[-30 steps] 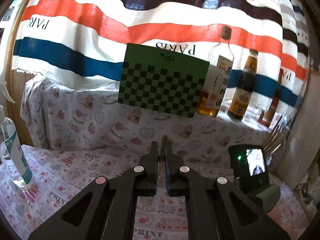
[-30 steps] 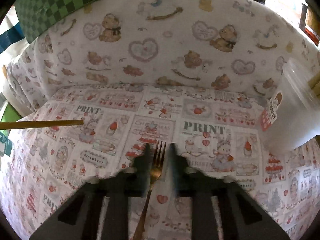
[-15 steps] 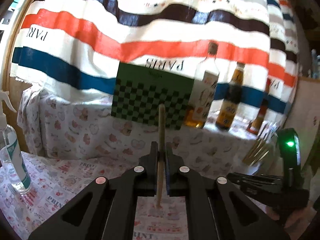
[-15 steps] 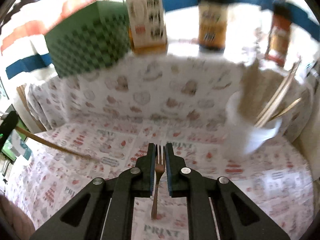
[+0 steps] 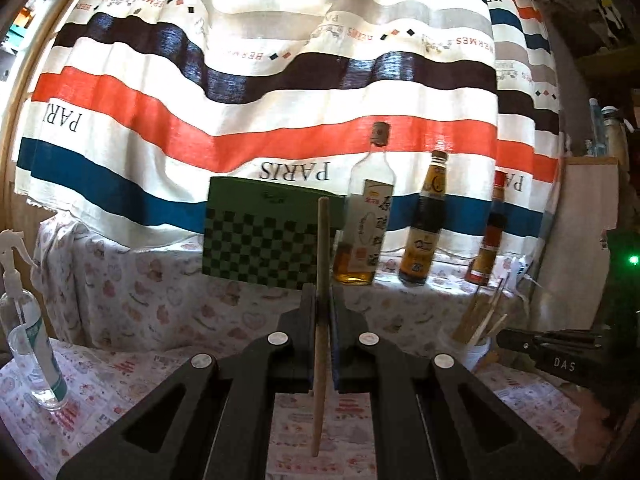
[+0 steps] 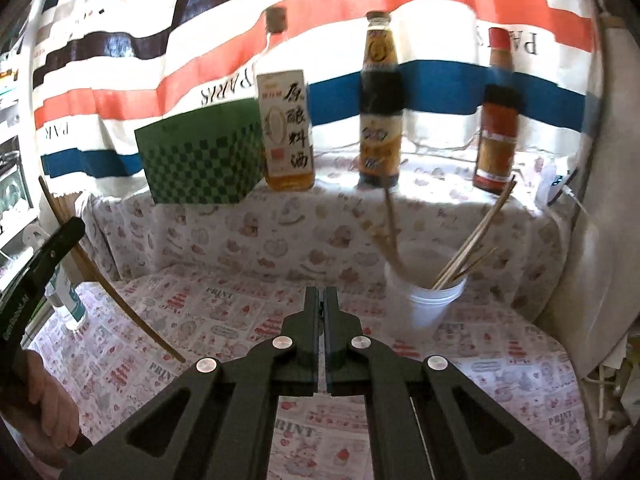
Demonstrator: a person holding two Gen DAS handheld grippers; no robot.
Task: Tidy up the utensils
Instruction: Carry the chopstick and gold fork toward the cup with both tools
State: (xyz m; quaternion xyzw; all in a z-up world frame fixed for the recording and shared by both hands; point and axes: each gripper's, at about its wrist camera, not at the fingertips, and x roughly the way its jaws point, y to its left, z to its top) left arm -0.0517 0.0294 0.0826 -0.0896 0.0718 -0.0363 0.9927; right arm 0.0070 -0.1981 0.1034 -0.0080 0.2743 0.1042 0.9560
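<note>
Left tongs (image 5: 322,320) raised level, pinching upright wooden chopstick (image 5: 321,280); right tongs (image 6: 322,308) pressed together, aimed near utensil cup (image 6: 430,300).

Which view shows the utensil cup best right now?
The right wrist view: the cup stands ahead in full, mouth open, sticks leaning inside. In the left wrist view the cup is small, half hidden behind the gripper finger.
</note>
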